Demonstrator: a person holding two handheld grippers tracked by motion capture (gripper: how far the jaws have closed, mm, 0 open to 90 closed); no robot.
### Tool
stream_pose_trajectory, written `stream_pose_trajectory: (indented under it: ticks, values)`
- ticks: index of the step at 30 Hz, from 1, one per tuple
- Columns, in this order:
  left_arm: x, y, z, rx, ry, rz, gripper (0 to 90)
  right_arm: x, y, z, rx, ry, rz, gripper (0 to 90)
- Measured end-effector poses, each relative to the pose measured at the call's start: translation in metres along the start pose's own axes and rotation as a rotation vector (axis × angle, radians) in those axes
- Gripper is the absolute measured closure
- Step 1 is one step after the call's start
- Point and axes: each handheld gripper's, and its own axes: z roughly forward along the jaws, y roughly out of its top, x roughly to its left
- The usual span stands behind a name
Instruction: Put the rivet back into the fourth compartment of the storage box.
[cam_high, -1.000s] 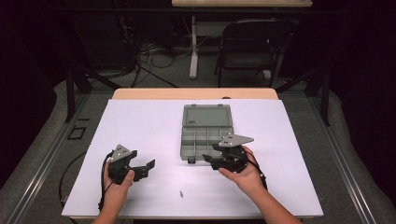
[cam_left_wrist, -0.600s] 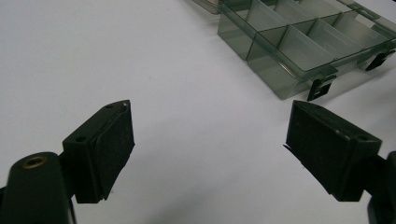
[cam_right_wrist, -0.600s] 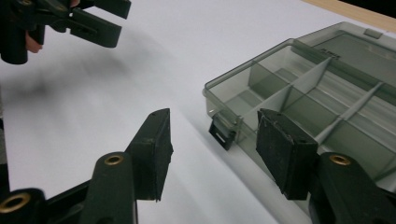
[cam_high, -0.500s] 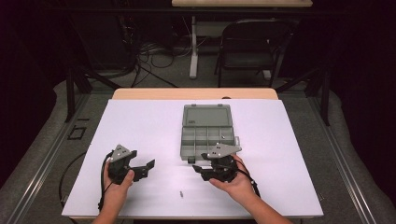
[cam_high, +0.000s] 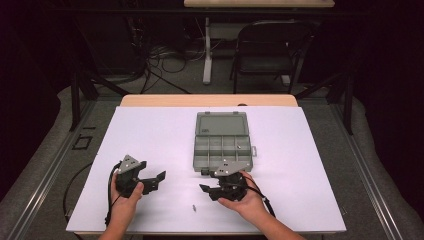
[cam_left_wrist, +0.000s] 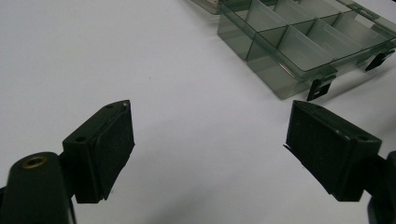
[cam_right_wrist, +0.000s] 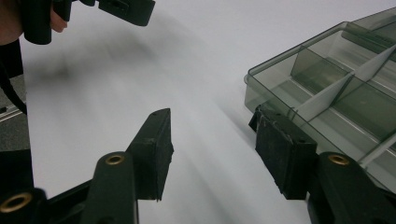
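On white table (cam_high: 150, 135), near front edge: small screw (cam_high: 193, 207) lying between both grippers, touched by neither. Left gripper (cam_high: 156, 179) spread wide, empty; right gripper (cam_high: 204, 189) likewise apart and empty, just before open compartment box (cam_high: 222, 142).

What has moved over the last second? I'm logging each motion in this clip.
The right claw has come away from the near edge of the open organiser box, shifting left and toward the person. It stays open with nothing between its jaws. The left claw, the box and the small screw on the table have not moved.
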Motion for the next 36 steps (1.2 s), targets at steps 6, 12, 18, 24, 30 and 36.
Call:
stream_pose_trajectory:
  ticks: [6, 12, 18, 24, 30, 36]
  values:
    - [0.0, 0.0, 0.0, -0.001, -0.001, 0.001, 15.2, 0.003, -0.003, 0.006, 0.01, 0.013, -0.004, 45.9]
    - [0.0, 0.0, 0.0, -0.002, -0.001, 0.0, 15.2, 0.006, -0.006, 0.011, 0.019, 0.024, -0.014, 46.6]
    - [-0.001, 0.0, 0.0, -0.003, 0.002, 0.0, 15.3, 0.013, -0.008, 0.019, 0.047, 0.053, -0.027, 51.0]
    - [-0.001, 0.0, 0.0, 0.0, -0.002, 0.0, 15.2, 0.022, -0.012, 0.027, 0.076, 0.091, -0.039, 53.0]
    - [-0.001, 0.0, 0.0, 0.001, -0.002, 0.0, 15.3, 0.026, -0.016, 0.032, 0.107, 0.106, -0.053, 57.6]
    - [-0.001, 0.0, 0.001, 0.003, -0.004, -0.002, 15.2, 0.03, -0.019, 0.035, 0.121, 0.137, -0.052, 60.0]
